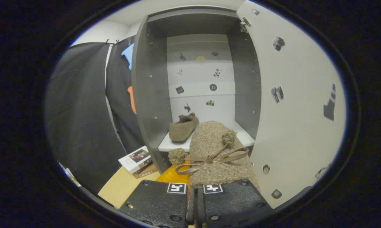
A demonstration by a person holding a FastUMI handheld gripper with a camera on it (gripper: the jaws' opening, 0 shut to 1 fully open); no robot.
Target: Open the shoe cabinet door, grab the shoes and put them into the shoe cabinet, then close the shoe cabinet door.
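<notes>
My gripper is shut on a fuzzy brown slipper with a ribbon bow and pompoms, held up just ahead of the fingers with its toe pointing at the cabinet. The shoe cabinet stands open right in front, dark-sided with a white back panel. Its white door is swung out to the right of the slipper. A second matching slipper lies on the white shelf inside, left of the held one and beyond it.
Two books lie on a tan surface beside the cabinet's left wall. An orange object shows under the held slipper. Black cloth hangs to the left.
</notes>
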